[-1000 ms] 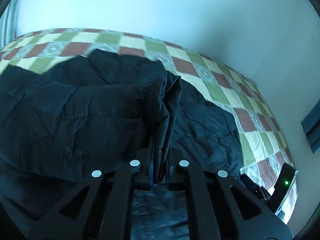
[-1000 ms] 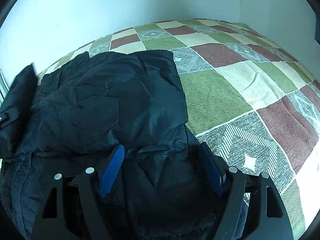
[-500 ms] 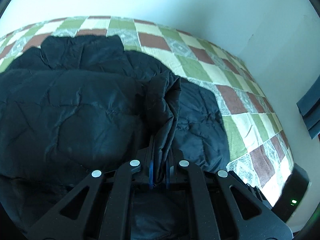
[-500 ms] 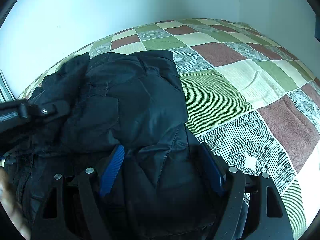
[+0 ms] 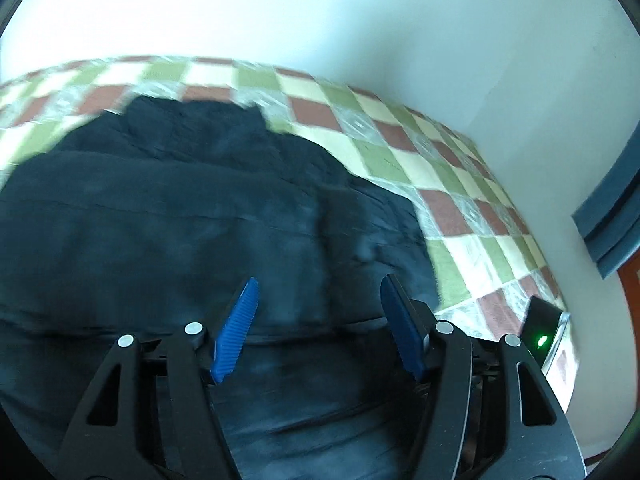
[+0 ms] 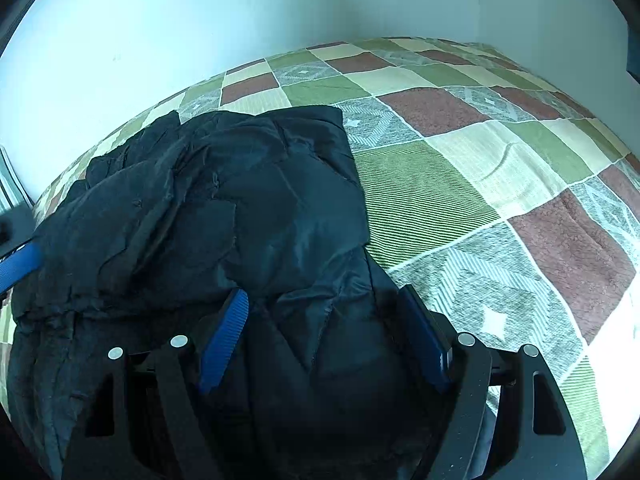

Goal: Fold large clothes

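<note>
Nearest to us, the left gripper has its blue fingers spread wide with nothing between them but the dark cloth lying below, and the right gripper stands just as wide, its fingers straddling a puffed ridge of the black jacket without pinching it, so we judge that neither holds the garment. The left wrist view is blurred, so we cannot say whether its fingers touch the cloth. Just beyond, the jacket lies on the bed in a heaped, doubled state, with one layer lapped over the lower part and a creased edge running across the middle. We take it that at least one fold is laid, while the bundle looks loose and uneven, so smoothing and a further fold seem left. Farther off lie the checked bedspread and then the pale wall
</note>
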{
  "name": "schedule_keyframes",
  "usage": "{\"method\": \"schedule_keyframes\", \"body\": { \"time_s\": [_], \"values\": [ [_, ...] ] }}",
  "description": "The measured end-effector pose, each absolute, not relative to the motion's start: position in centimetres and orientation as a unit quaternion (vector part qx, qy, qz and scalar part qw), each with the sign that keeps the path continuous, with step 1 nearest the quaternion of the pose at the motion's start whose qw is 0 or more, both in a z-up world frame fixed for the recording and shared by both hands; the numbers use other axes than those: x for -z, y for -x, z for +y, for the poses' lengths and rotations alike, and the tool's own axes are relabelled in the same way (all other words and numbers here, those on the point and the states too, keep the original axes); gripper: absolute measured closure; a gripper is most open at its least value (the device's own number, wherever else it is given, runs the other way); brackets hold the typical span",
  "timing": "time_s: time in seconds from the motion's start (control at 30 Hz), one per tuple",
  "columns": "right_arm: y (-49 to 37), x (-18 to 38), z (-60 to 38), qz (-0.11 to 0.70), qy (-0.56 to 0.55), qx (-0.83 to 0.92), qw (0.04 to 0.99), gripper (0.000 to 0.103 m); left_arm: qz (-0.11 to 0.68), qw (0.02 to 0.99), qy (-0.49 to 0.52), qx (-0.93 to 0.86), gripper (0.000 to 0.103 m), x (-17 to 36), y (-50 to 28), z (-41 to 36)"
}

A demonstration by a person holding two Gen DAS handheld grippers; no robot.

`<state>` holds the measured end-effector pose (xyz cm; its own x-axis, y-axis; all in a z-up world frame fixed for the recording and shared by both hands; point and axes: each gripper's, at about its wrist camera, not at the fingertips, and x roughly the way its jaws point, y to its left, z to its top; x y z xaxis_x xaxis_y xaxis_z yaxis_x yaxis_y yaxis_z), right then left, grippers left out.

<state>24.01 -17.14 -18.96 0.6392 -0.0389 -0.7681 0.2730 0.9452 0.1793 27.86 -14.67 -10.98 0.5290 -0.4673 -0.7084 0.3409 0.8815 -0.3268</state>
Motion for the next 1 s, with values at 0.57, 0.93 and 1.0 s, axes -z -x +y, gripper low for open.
{"method": "schedule_keyframes", "body": {
  "time_s": [0.57, 0.93, 1.0],
  "values": [
    [-30.9, 16.5, -10.5, 0.457, -0.142, -0.005, 0.878, 0.06, 0.441, 0.894, 0.072, -0.023, 0.04, 15.4, -33.4, 7.0],
    [-31.7, 19.4, -10.7, 0.474, -0.13, 0.007, 0.871, 0.077, 0.472, 0.879, 0.065, -0.028, 0.034, 19.4, -34.9, 7.9],
    [-31.5, 19.0, -10.8, 0.47, -0.136, -0.001, 0.872, 0.074, 0.468, 0.881, 0.057, -0.032, 0.035, 18.6, -34.6, 7.7]
  ]
}}
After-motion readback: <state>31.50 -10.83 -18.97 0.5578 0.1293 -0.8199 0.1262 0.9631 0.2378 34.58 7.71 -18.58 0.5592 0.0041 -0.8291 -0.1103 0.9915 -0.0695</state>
